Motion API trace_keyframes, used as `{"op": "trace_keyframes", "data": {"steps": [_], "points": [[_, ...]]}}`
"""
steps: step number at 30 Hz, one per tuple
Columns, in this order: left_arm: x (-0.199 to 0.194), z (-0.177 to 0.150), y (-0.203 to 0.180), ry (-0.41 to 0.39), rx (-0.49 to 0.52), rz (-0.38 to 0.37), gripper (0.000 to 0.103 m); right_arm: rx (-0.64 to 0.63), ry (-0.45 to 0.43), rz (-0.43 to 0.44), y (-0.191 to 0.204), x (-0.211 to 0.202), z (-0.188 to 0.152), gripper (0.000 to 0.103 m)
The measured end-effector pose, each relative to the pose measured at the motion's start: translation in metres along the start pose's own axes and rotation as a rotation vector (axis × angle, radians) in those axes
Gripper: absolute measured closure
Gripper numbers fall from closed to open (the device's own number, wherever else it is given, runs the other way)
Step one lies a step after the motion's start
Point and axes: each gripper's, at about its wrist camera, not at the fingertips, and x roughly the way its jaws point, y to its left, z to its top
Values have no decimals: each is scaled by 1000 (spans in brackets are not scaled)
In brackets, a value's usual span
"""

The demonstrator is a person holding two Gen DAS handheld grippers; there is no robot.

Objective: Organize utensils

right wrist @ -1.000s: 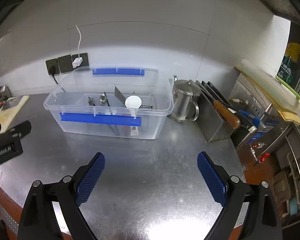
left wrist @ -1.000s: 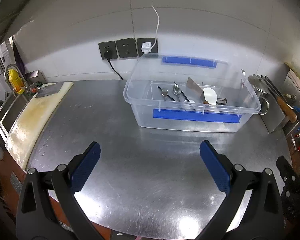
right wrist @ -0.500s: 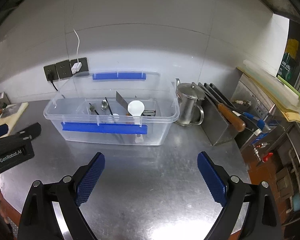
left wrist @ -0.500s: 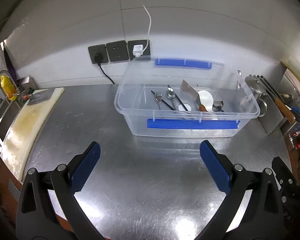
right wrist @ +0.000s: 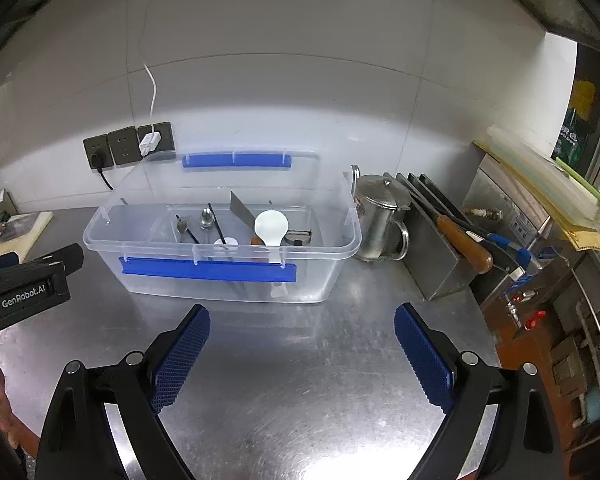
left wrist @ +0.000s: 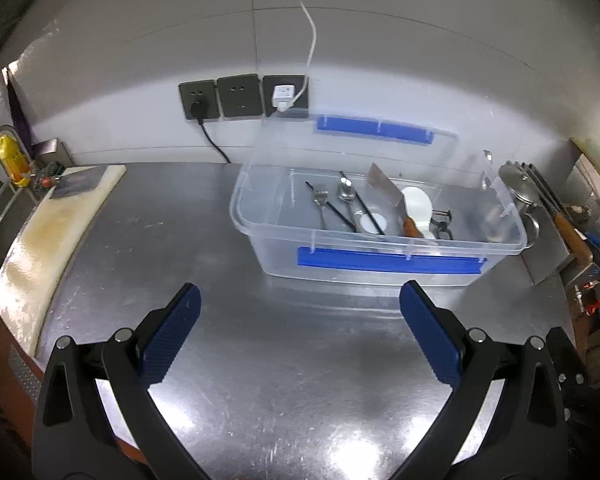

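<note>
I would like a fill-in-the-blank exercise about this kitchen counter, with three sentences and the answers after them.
1. The fork and the white rice paddle lie inside the clear plastic ____.
2. Both the left claw and the right claw are ____ and hold nothing.
3. The charger plugged into the wall socket is ____ in colour.

Missing words: bin; open; white
</note>
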Motion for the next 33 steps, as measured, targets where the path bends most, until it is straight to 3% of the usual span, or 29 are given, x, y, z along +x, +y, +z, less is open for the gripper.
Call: {"op": "trace_keyframes", "data": {"steps": [7,12,15,19,23,28,30,33], "points": [[-2,0,-8,-3,27,-6,7,17,9,5,-3,3,0,10],[-3,-2,-8,14,22,81,7,-15,8,-48,4,1,-3,10],[-4,-3,-8,20,27,75,7,-24,2,-79,5,-1,-5,10],[-8,-6,-10,6,51,74,7,-11,-18,-81,3,-6,-6,10],[-18,-11,-10,-58,50,79,7,24,-24,-31,0,-10,-7,10],[-13,-12,-5,10,30,16,7,30,9,14,2,-5,-10,10],[-8,-17,-3,52,36,19,7,27,15,26,5,-5,-13,10],[-7,-24,-5,54,65,38,7,14,25,31,10,-4,-16,10]]}}
